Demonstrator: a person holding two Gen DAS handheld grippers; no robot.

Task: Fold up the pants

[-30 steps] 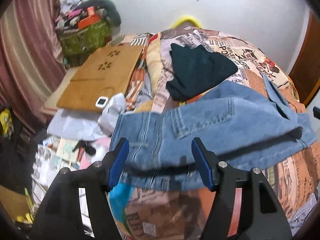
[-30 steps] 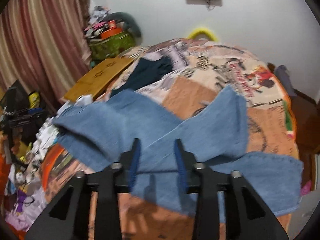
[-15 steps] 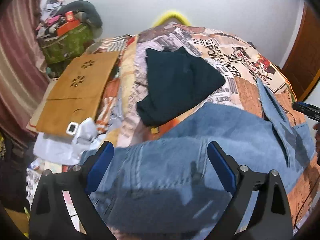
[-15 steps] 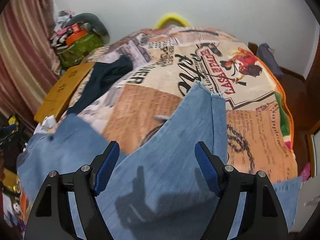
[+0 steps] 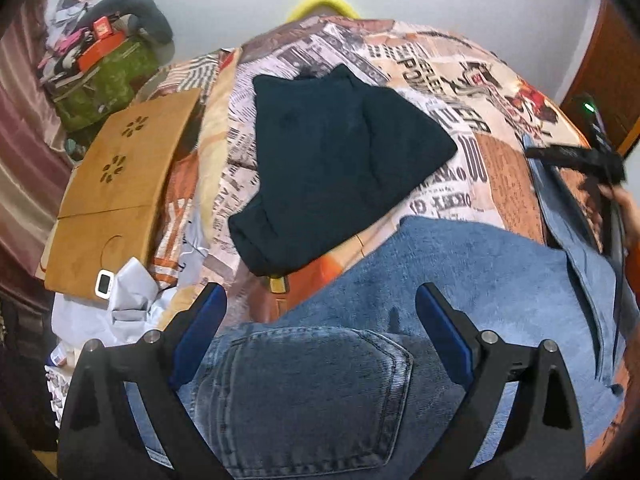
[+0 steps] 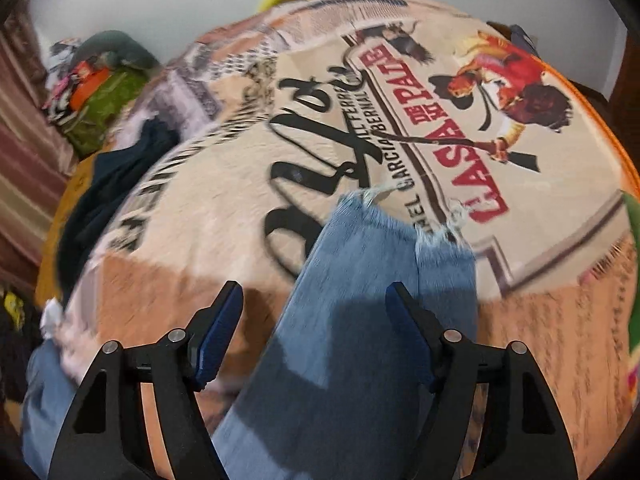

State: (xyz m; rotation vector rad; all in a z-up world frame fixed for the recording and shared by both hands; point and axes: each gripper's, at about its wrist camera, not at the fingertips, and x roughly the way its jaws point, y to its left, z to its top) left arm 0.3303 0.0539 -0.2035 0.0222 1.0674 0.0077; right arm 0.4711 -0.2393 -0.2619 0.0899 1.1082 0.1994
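Blue jeans (image 5: 460, 280) lie spread on the bed's printed blanket (image 5: 460, 136), waist end under the left gripper (image 5: 320, 324), back pocket (image 5: 304, 396) facing up between its fingers; laid flat like this, probably so the fabric can be squared before a fold. Left jaws stand wide and released, having just been opening; denim lies below them but the pads do not press it. Right gripper (image 6: 314, 332) hangs over one leg (image 6: 360, 312) that runs up the view to a frayed hem (image 6: 404, 216); its jaws are apart, having just closed in a little, with the leg lying between them but not pinched, so nothing is grasped. Judgement: each gripper covers one end of the garment so that hem can be brought toward waist. A folded dark garment (image 5: 332, 160) sits just beyond the jeans, likely set aside. A wooden lap tray (image 5: 116, 192) lies at the bed's left side. Hard to tell: the right view is motion-blurred; the second leg is mostly cut off at the lower left; in the left view the other gripper shows only as a dark bar at the right edge; the jeans' front is hidden
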